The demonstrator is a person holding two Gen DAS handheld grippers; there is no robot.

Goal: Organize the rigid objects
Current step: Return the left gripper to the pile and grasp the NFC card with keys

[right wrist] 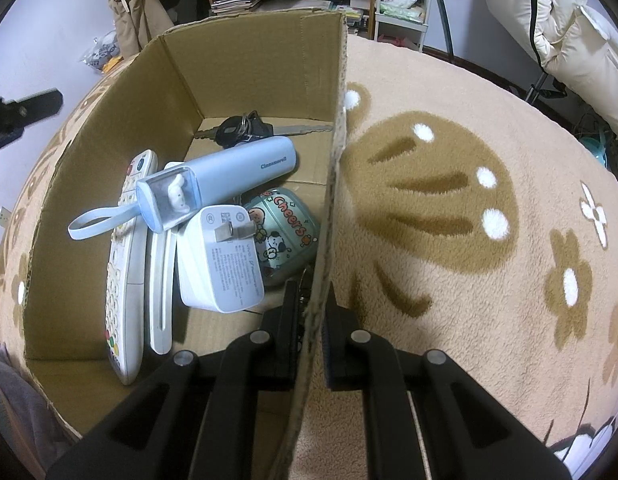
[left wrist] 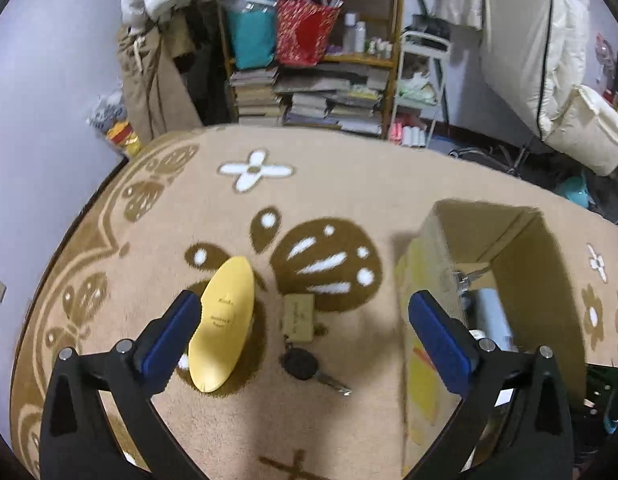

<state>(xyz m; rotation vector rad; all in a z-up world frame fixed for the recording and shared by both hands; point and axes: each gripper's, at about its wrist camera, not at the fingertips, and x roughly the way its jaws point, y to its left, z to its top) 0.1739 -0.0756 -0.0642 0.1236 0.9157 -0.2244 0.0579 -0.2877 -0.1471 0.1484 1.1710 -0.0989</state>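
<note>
Cardboard box (right wrist: 245, 64) wall is pinched in your right gripper (right wrist: 312, 320); your left gripper (left wrist: 305, 332), wide open and empty, hovers over the padlock (left wrist: 297, 317) beside it, likely next to grasp.

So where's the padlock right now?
In the left wrist view, the padlock lies on the rug, between the yellow insole and the box, above a black key.

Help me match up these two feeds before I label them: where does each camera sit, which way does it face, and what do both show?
Left wrist: rides the open left gripper, looking down at the rug, yellow insole, padlock and key; both blue-padded fingers show.
Right wrist: rides the right gripper, clamped on the cardboard box wall, looking into it at a remote, charger and blue case.
Shared: box, rug, far shelf.
</note>
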